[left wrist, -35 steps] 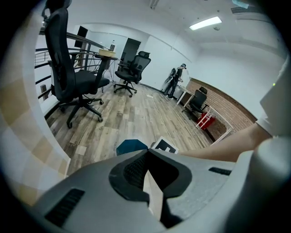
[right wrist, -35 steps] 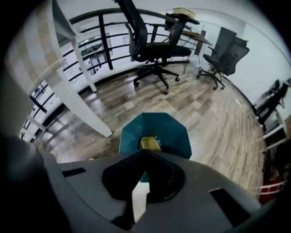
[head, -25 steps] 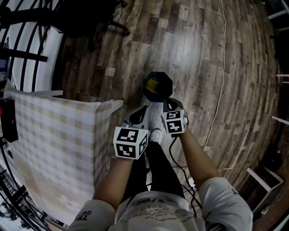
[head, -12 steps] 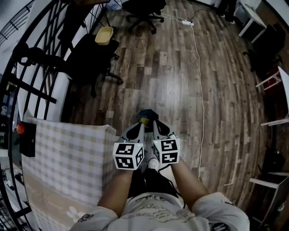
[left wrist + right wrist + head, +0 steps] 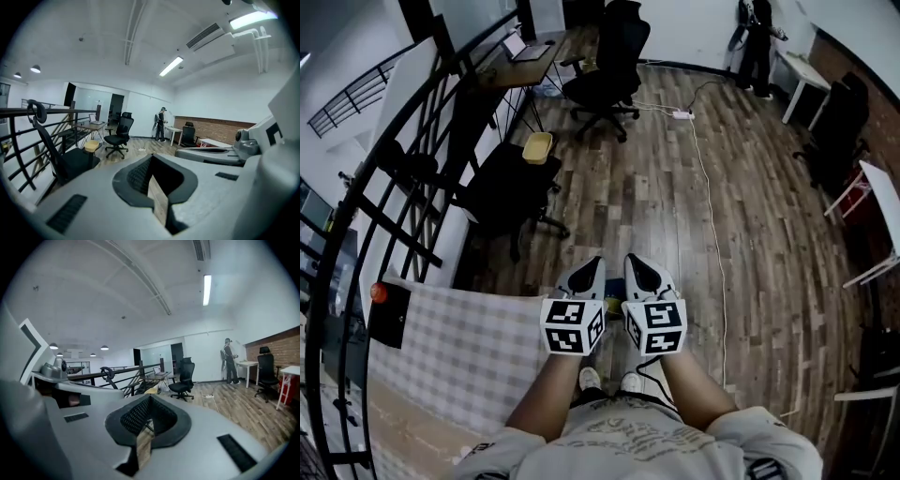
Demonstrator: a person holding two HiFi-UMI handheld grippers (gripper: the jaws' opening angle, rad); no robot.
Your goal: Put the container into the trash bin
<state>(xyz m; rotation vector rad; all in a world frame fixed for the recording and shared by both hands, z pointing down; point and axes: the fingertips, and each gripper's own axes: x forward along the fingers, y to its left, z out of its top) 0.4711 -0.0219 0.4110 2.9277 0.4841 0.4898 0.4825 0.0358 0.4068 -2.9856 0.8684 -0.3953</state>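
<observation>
While both grippers point out over the room, the left gripper (image 5: 592, 265) and right gripper (image 5: 636, 265) each hold their ribbed black pads (image 5: 138, 176) pressed together on nothing. Between them, only the head view catches a dark sliver of the trash bin (image 5: 612, 303) with a yellow speck, low on the plank floor (image 5: 750, 234); the container cannot be told apart. A checked tablecloth (image 5: 459, 347) lies beside the black railing (image 5: 384, 197). The ceiling strip lamp (image 5: 206, 289) shows in the gripper views alone.
</observation>
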